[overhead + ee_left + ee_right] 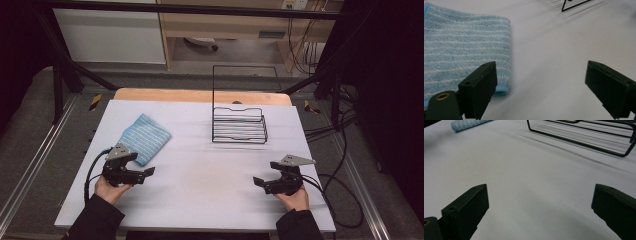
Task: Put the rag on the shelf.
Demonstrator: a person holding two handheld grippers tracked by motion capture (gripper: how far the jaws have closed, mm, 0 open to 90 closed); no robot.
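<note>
- Forearms in dark sleeves come in from the near edge of the white table (pixel 200 185), one at each near corner, each hand wrapped around a gripper's body from below.
- Left gripper (pixel 145 173) sits low over the table at the near left, jaws pointing toward the table's middle and spread wide with nothing between them; its grey three-cornered plate faces up.
- Right gripper (pixel 262 181) mirrors it at the near right, jaws aimed inward toward the left gripper, likewise wide apart and holding nothing.
- Folded blue striped towel (pixel 145 137) lies flat just beyond the left gripper; in the left gripper view its near corner (pixel 499 88) lies just past the left-hand jaw.
- Black wire rack (pixel 239 125) stands farther back, right of centre, well apart from both grippers.
</note>
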